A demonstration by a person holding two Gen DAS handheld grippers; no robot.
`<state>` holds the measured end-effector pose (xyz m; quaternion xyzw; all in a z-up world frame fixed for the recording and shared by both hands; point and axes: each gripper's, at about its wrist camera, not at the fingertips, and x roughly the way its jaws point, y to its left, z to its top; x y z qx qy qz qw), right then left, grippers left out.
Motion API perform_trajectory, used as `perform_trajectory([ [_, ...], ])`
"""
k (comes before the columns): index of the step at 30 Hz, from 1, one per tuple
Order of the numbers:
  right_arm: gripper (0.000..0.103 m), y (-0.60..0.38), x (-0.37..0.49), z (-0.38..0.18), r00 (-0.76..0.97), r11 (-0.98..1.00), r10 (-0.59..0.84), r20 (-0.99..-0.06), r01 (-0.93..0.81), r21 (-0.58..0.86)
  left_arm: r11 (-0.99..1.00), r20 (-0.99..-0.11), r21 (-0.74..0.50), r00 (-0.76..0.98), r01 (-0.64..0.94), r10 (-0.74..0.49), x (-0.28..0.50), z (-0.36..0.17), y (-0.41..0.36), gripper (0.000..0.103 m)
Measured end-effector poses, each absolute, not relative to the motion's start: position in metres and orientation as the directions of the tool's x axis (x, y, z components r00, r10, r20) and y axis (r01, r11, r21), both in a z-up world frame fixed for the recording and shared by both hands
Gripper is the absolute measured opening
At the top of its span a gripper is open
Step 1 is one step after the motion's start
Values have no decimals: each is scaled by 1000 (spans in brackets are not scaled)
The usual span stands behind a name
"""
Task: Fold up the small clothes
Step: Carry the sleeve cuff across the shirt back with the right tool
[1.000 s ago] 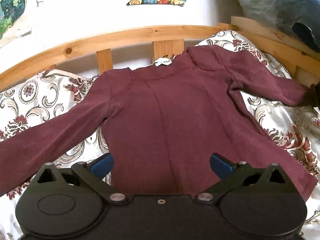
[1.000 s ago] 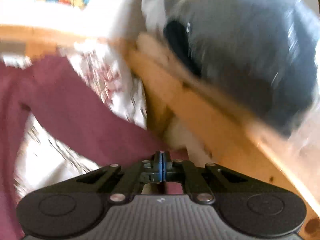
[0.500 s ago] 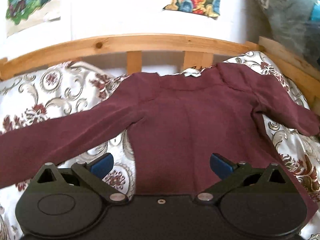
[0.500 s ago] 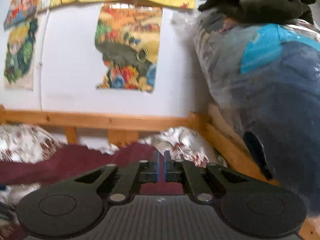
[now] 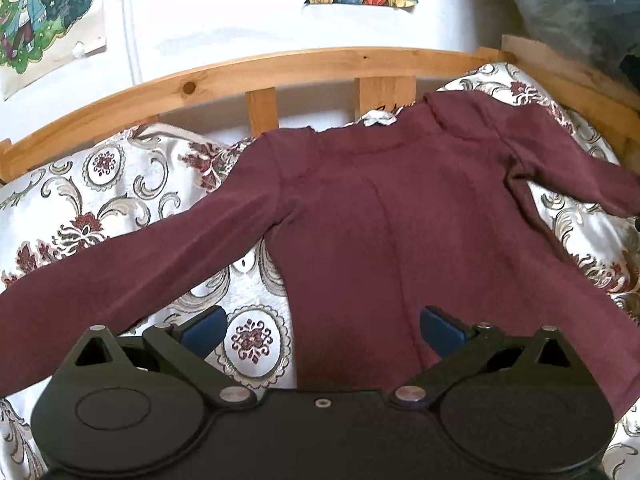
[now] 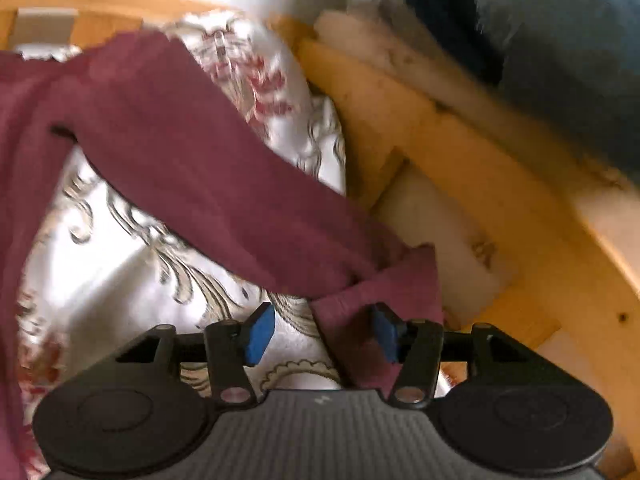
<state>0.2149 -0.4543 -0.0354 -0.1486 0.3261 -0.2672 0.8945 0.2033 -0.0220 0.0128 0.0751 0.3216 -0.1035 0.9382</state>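
A: Two grippers: left gripper [image 5: 322, 326] gapes wide, empty, over the hem; right gripper [image 6: 320, 334] jaws are opening, cuff between them.

B: One maroon shirt [image 5: 400, 232] flat on the patterned bedspread [image 5: 100, 196], collar toward the wooden headboard [image 5: 280, 70], sleeves spread sideways.

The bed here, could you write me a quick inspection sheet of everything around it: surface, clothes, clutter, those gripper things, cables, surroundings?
Surface: patterned bedspread, white with floral scrolls.
Job's things: maroon long-sleeved top spread flat, sleeves out, unfolded.
Clutter: nothing seen on the bedspread.
Grippers: left gripper open over the top's hem; right gripper opening, sleeve cuff between its jaws, pads not pressing.
Cables: nothing seen; a white pipe runs down the wall.
Surroundings: wooden bed rail, posters on the white wall, bagged bundle beyond the rail.
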Motion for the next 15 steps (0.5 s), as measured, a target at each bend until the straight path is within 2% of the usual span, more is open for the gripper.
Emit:
perform_trajectory([
  [3, 60, -459, 220, -36, 629, 797, -600, -494, 415, -439, 971, -637, 58, 758, 232, -143, 206, 10, -20, 102],
  [4, 55, -462, 224, -38, 621, 788, -612, -489, 427, -443, 972, -641, 52, 754, 228, -143, 206, 10, -19, 102],
  [5, 42, -464, 224, -39, 610, 778, -625, -487, 442, -446, 973, -641, 49, 754, 225, -142, 206, 10, -19, 102],
  [7, 29, -471, 223, -39, 587, 764, -645, -489, 477, -435, 975, -635, 47, 760, 216, -138, 204, 11, -17, 102],
  [8, 18, -473, 221, -38, 582, 760, -649, -490, 491, -426, 977, -629, 43, 766, 207, -135, 203, 12, -15, 102],
  [9, 13, -474, 218, -36, 583, 756, -655, -481, 506, -416, 979, -624, 39, 770, 200, -132, 203, 13, -13, 102],
  [15, 10, -461, 188, 3, 680, 787, -617, -396, 516, -339, 988, -614, 28, 783, 154, -105, 202, 16, 1, 102],
])
